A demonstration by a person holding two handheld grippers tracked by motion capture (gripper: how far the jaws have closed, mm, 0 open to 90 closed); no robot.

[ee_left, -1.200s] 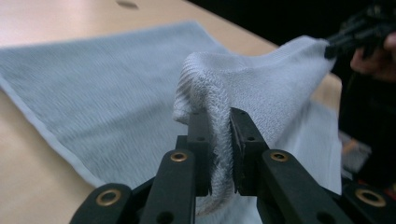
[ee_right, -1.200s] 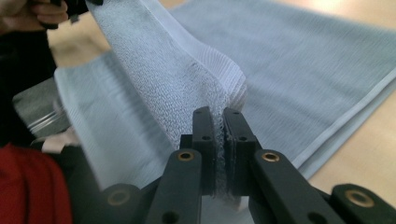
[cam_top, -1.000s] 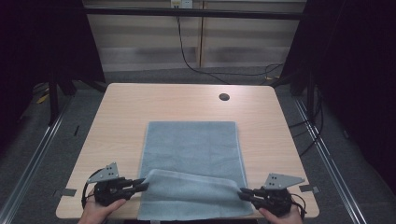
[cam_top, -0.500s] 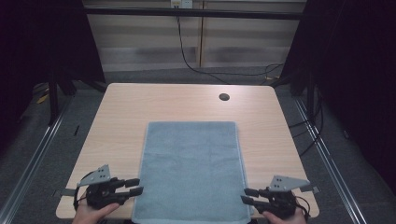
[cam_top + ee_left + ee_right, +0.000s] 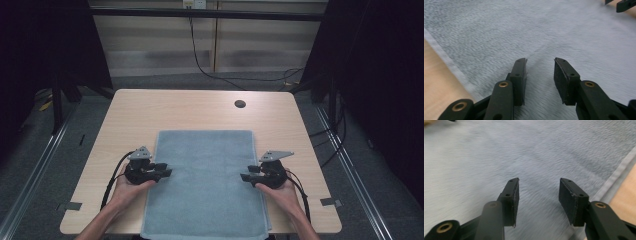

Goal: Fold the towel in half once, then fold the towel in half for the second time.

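A blue-grey towel point(image 5: 207, 185) lies flat along the near half of the wooden table point(image 5: 200, 110). My left gripper point(image 5: 162, 171) is over the towel's left edge, pointing inward. In the left gripper view the gripper point(image 5: 540, 61) stands open above the towel point(image 5: 524, 30) with nothing between the jaws, which have just opened and then closed a little. My right gripper point(image 5: 246, 176) is over the towel's right edge, facing the left one. Its jaws have just been opening, and in its own view the gripper point(image 5: 539, 180) is open and empty above the towel point(image 5: 511, 152).
A dark round hole point(image 5: 240, 104) sits in the table's far right part. Tape marks lie at the near left point(image 5: 70, 205) and near right point(image 5: 331, 202) corners. The towel's near edge overhangs the table's front. Cables trail on the floor behind.
Both grippers let go of the towel's lifted near edge, which dropped flat. Both hands then moved away from the person to the middle of the towel's side edges, jaws wider.
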